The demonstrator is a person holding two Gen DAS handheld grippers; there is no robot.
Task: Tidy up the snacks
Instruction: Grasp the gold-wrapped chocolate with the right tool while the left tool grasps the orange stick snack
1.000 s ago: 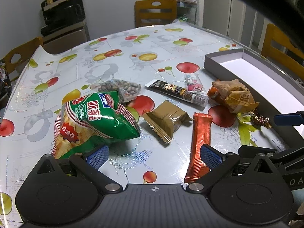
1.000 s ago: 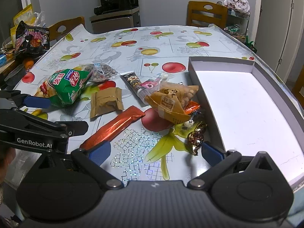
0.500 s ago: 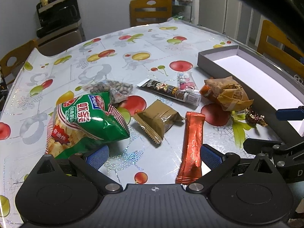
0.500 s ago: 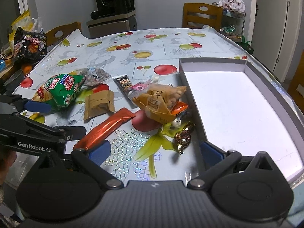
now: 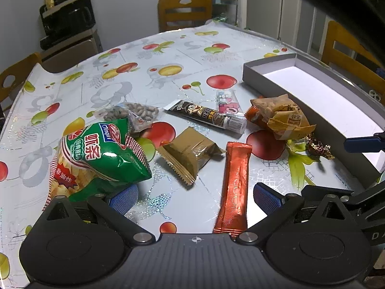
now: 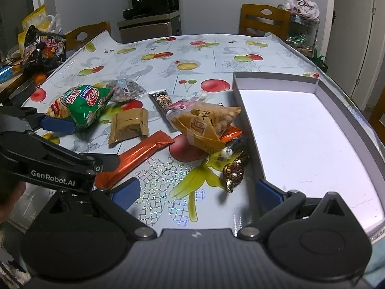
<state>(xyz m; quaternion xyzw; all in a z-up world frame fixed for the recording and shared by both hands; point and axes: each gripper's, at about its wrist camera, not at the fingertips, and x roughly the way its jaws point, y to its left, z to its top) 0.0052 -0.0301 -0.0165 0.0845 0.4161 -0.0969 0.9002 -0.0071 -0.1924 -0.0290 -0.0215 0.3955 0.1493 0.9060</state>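
Nothing packed yet: the grey box (image 6: pixel 300 125) ahead-right of the right gripper (image 6: pixel 196 190) holds no snacks, which lie loose ahead of both grippers, each spread and empty. Likely next: left gripper (image 5: pixel 195 195) closes on the green chip bag (image 5: pixel 103 151) touching its left finger, or the orange stick pack (image 5: pixel 235 185) between its fingers. Only the right view shows the foil candy (image 6: pixel 234 171) just ahead, beside the box wall.

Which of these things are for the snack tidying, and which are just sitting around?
For the job:
green chip bag
peanut bag
brown packet
orange stick pack
dark snack tube
yellow nut bag
foil candy
grey box

Just lying about:
black snack bag
wooden chair
white plastic bag
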